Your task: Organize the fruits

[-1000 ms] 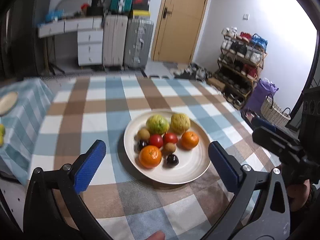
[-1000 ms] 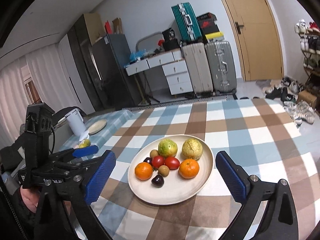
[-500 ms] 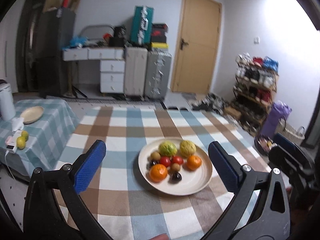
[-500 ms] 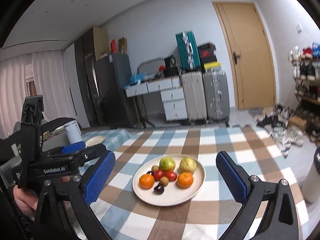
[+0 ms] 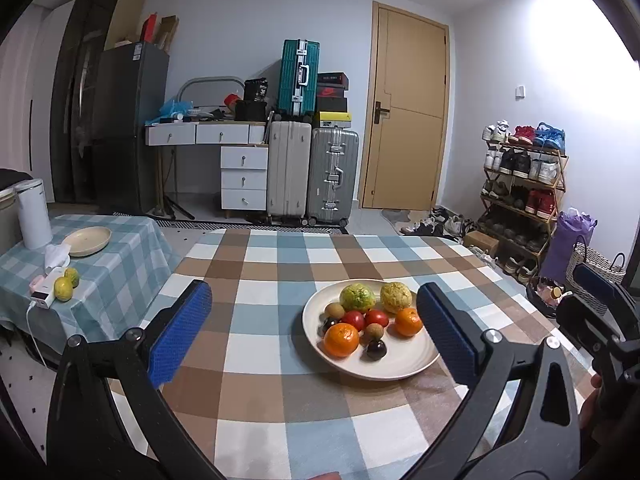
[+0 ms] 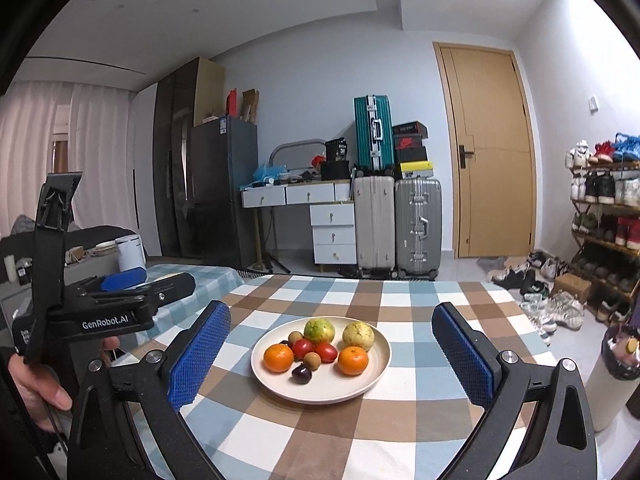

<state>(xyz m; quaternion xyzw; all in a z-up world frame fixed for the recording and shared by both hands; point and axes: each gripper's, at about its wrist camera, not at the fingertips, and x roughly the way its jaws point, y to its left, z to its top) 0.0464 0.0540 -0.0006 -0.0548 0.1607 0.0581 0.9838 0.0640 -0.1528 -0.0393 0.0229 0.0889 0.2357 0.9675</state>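
Note:
A cream plate (image 5: 404, 364) (image 6: 372, 384) sits on the checked table (image 5: 280, 272) and holds two oranges (image 5: 341, 339), two green-yellow guavas (image 5: 357, 297), two red tomatoes (image 5: 376, 317), small brown fruits and dark plums (image 5: 376, 349). My left gripper (image 5: 314, 334) is open and empty, held above the table's near side, back from the plate. My right gripper (image 6: 330, 354) is open and empty, also back from the plate, which shows between its fingers. The left gripper also shows in the right wrist view (image 6: 120, 280).
A lower side table (image 5: 104, 264) at the left holds an empty cream plate (image 5: 87, 241), two lemons (image 5: 64, 288), a white kettle (image 5: 34, 212) and a charger. Suitcases (image 5: 312, 176), drawers and a fridge stand behind. A shoe rack (image 5: 520, 184) stands at the right.
Both grippers have pulled back and risen away from the plate, so it looks smaller and more of the room shows. Both stay open. The fruit has not moved.

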